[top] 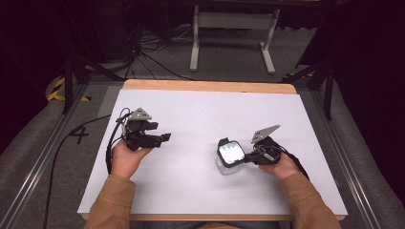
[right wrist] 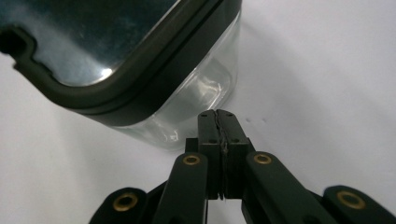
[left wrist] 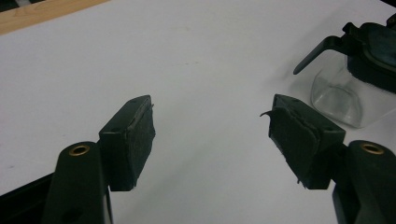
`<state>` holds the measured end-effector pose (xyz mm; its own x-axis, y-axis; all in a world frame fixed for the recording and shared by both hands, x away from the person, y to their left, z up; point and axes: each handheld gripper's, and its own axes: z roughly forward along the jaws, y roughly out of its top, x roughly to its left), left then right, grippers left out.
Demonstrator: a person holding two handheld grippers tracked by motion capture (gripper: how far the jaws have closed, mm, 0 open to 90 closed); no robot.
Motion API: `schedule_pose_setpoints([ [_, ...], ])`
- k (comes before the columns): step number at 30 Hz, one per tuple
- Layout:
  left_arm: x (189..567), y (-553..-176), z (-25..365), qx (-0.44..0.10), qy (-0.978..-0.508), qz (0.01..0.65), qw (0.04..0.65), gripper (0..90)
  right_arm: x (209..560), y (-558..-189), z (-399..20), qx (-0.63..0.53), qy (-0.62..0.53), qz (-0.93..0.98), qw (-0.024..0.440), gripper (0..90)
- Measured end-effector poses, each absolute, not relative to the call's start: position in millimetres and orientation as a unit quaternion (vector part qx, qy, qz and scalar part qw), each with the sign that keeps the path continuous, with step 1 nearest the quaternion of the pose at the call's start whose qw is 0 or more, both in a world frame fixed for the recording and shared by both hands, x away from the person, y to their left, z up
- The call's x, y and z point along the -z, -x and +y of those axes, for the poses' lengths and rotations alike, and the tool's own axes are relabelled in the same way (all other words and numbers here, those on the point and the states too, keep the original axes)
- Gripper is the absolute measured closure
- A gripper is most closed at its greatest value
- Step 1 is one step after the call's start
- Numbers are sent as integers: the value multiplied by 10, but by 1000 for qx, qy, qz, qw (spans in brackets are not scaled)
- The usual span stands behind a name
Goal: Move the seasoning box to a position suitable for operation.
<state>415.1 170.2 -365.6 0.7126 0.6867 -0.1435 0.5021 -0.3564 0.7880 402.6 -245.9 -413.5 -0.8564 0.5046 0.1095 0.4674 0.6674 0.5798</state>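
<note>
So going left to right from the glass jar [top: 229, 161], which sits on the white table [top: 191, 191] a bit right of the middle toward our edge: our left gripper [top: 162, 138] is well off to the jar's left, jaws spread wide with nothing between them, pointing across the table toward it. The jar itself is a squarish clear thing with a black lid [top: 231, 153] tilted up on top. Our right gripper [right wrist: 219, 122] is the closer one by far, just off the jar's right side with its tip at the glass wall below the lid's rim, and it's clamped fully together on nothing.
</note>
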Motion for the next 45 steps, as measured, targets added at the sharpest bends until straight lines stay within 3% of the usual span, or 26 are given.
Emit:
schedule_pose_setpoints([
  [11, 3660, -4193, 1610, -98, -824, 355, 431, 318, 4189, -3936, -2362, -297, -245, 923, 17, 898],
  [22, 3667, -4228, 1488, -85, -837, 335, 425, 401, 4233, -3873, -2308, -288, -237, 928, 13, 896],
  [27, 3638, -4225, 1461, -64, -843, 315, 432, 562, 4120, -3856, -2404, -308, -251, 917, 37, 896],
  [33, 3553, -4218, 1359, -21, -843, 293, 451, 602, 3956, -3834, -2595, -348, -272, 894, 69, 896],
  [38, 3512, -4212, 1213, -19, -846, 289, 447, 645, 3885, -3811, -2736, -372, -288, 878, 92, 896],
  [45, 3439, -4151, 977, -38, -860, 249, 444, 798, 3810, -3746, -2888, -396, -313, 855, 117, 896],
])
